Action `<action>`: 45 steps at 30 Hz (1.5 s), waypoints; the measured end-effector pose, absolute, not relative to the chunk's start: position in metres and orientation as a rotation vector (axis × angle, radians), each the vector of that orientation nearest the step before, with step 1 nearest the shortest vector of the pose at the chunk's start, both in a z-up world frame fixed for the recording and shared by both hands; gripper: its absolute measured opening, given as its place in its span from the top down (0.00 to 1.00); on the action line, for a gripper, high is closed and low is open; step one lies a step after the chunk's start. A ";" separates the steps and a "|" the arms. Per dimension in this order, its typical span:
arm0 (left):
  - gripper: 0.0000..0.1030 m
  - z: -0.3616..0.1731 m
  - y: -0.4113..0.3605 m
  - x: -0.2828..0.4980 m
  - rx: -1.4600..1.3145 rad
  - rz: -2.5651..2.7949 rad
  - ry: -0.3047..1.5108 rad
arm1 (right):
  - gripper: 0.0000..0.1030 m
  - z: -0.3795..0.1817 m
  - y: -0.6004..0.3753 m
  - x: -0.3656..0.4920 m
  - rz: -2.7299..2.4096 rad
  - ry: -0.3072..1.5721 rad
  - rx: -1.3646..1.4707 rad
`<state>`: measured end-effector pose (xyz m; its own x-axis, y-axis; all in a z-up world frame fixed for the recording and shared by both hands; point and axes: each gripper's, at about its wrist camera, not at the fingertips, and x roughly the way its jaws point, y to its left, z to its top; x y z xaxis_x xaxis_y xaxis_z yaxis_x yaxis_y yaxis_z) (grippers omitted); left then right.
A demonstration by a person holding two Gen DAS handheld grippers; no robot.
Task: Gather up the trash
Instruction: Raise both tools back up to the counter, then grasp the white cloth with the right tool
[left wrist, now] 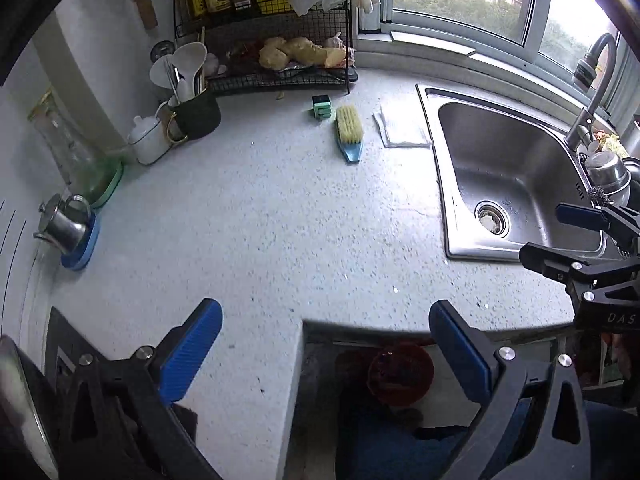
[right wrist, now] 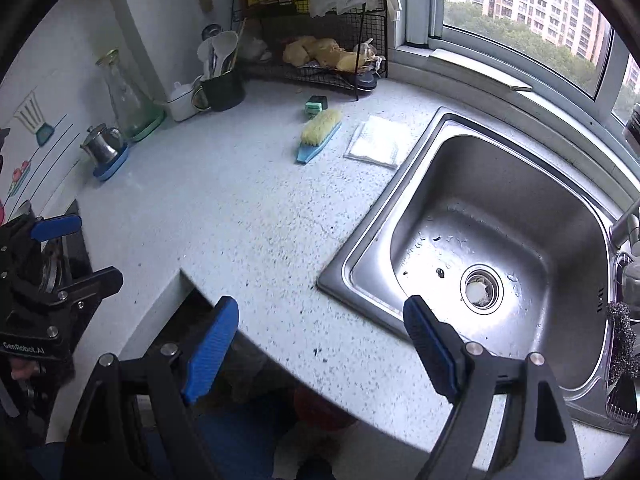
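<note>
My left gripper (left wrist: 326,344) is open and holds nothing; it hangs over the front edge of the speckled counter (left wrist: 260,220). My right gripper (right wrist: 320,344) is also open and holds nothing, over the counter edge (right wrist: 260,220) beside the steel sink (right wrist: 368,240). Each gripper shows in the other's view: the right gripper (left wrist: 560,238) at the right edge, the left gripper (right wrist: 76,254) at the left edge. A red bin (left wrist: 400,372) stands on the floor below the counter, dim in the right wrist view (right wrist: 320,408). A small scrap (left wrist: 279,96) lies by the wire rack. White residue fills the sink drain (right wrist: 478,292).
On the counter lie a yellow brush (left wrist: 350,132), a green sponge block (left wrist: 322,107) and a folded white cloth (left wrist: 402,126). A wire rack (left wrist: 280,76), a utensil cup (left wrist: 196,114), a glass carafe (left wrist: 76,152) and a small steel pot (left wrist: 64,226) line the back and left. The faucet (left wrist: 596,92) rises right of the sink.
</note>
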<state>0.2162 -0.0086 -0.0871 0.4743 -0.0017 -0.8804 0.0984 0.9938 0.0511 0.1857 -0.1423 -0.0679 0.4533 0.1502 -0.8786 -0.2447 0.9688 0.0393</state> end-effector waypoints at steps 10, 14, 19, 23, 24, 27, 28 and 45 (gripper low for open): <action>0.00 -0.096 0.017 0.311 0.133 -0.155 1.089 | 0.19 -0.075 -0.125 0.259 0.164 1.101 -0.050; 0.00 -0.105 0.020 0.340 0.134 -0.187 1.106 | 0.19 -0.081 -0.124 0.280 0.138 1.125 -0.056; 0.00 -0.118 0.022 0.376 0.122 -0.225 1.135 | 0.19 -0.084 -0.130 0.310 0.107 1.146 -0.054; 0.00 -0.126 0.023 0.402 0.110 -0.251 1.155 | 0.19 -0.093 -0.136 0.334 0.089 1.179 -0.044; 0.00 -0.128 0.023 0.408 0.106 -0.258 1.160 | 0.19 -0.096 -0.137 0.341 0.088 1.190 -0.041; 0.00 -0.136 0.023 0.429 0.092 -0.274 1.182 | 0.19 -0.107 -0.136 0.364 0.088 1.218 -0.054; 0.00 -0.140 0.023 0.437 0.086 -0.279 1.194 | 0.19 -0.110 -0.136 0.370 0.087 1.226 -0.060; 0.00 -0.186 0.019 0.497 0.068 -0.303 1.320 | 0.19 -0.171 -0.140 0.443 0.134 1.370 -0.043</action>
<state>0.4973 0.0187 -0.1864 0.2148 -0.1800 -0.9599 0.2573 0.9586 -0.1221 0.4428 -0.1404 -0.1706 0.1930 0.0706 -0.9787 -0.1208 0.9915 0.0478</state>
